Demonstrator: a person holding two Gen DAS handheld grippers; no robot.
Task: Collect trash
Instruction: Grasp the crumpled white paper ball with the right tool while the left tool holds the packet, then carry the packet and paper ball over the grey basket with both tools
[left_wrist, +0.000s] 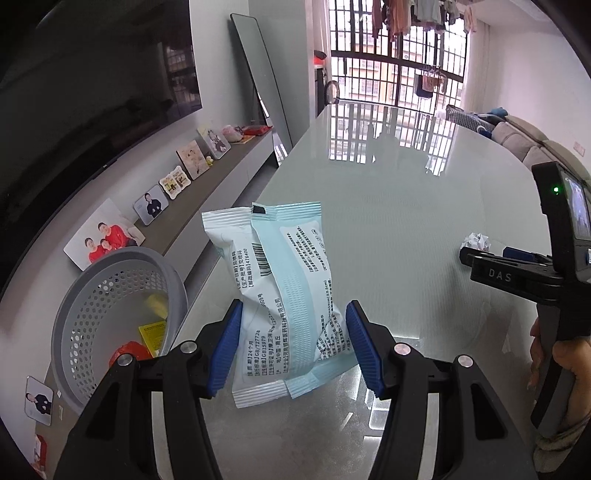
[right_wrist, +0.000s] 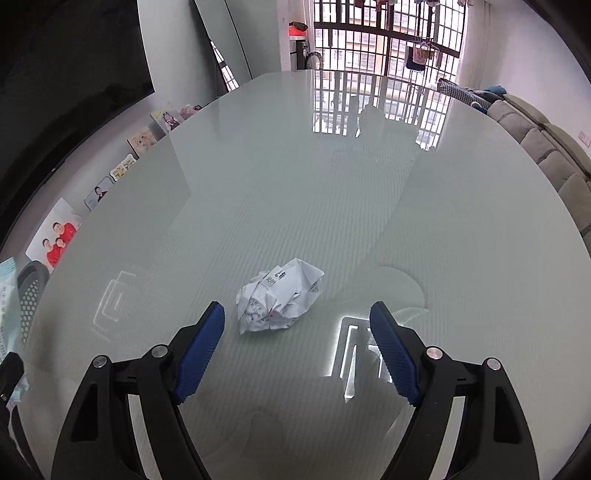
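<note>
My left gripper (left_wrist: 293, 314) is shut on a pale blue and white packet (left_wrist: 288, 280), held upright above the glass table (left_wrist: 388, 206). A grey perforated basket (left_wrist: 107, 291) stands just left of it, with yellow and red wrappers inside. My right gripper (right_wrist: 297, 314) is open over the table, with a crumpled white paper ball (right_wrist: 279, 299) lying between and just beyond its fingertips. The paper ball also shows small in the left wrist view (left_wrist: 476, 242), beside the right gripper's body (left_wrist: 524, 273).
A low cabinet (left_wrist: 207, 192) with several framed photos runs along the left wall under a dark TV (left_wrist: 92, 92). A sofa (right_wrist: 546, 147) stands at the right. A barred window (right_wrist: 384, 40) is at the far end.
</note>
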